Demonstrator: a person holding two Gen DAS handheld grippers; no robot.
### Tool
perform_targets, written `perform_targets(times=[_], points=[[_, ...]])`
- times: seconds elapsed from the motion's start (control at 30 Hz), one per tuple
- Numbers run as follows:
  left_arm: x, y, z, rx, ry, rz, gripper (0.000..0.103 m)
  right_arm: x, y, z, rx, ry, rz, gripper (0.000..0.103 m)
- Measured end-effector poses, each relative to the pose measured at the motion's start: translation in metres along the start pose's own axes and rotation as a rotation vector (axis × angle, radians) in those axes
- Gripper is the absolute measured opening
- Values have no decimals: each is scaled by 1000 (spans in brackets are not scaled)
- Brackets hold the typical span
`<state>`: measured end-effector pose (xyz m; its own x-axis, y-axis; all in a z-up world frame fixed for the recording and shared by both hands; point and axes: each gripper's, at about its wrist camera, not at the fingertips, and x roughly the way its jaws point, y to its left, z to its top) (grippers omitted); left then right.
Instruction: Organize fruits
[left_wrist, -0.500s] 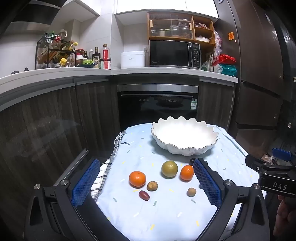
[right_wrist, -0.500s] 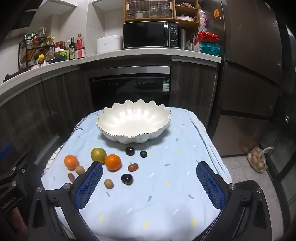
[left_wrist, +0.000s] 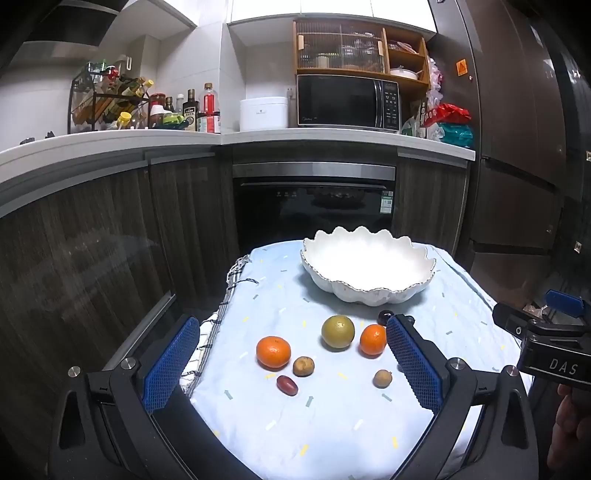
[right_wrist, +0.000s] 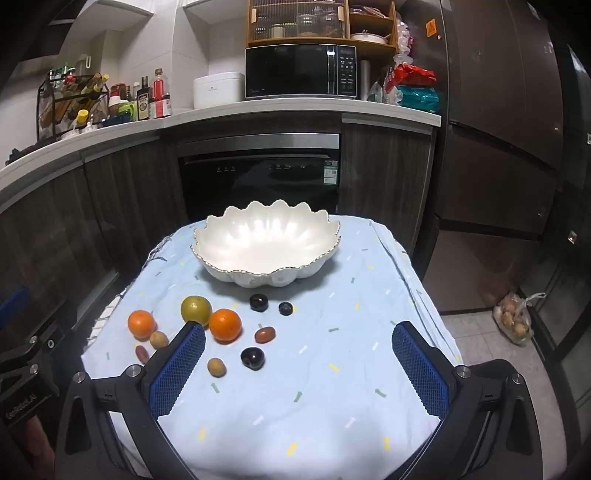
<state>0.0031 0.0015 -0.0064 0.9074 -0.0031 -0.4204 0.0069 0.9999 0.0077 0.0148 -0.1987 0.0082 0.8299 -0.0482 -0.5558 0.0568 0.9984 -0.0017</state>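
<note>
Your left gripper (left_wrist: 291, 363): jaws spread wide, holding nothing, poised above near edge of table. Your right gripper (right_wrist: 298, 363): same, wide apart, nothing between pads. White scalloped bowl (right_wrist: 266, 240) at far end of blue cloth (right_wrist: 295, 406), no fruit inside. Fruit lies loose on cloth in front of bowl: 2 oranges (right_wrist: 225, 324), 1 green fruit (right_wrist: 196, 308) between them, 3 dark round fruits (right_wrist: 252, 357), small brown and reddish pieces (kind unclear).
</note>
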Motion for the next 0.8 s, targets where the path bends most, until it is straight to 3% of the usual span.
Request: perform_targets(times=[0.8], points=[[-1,0,3,2,7,3,103,2,-1,-1,9,7,1,103]])
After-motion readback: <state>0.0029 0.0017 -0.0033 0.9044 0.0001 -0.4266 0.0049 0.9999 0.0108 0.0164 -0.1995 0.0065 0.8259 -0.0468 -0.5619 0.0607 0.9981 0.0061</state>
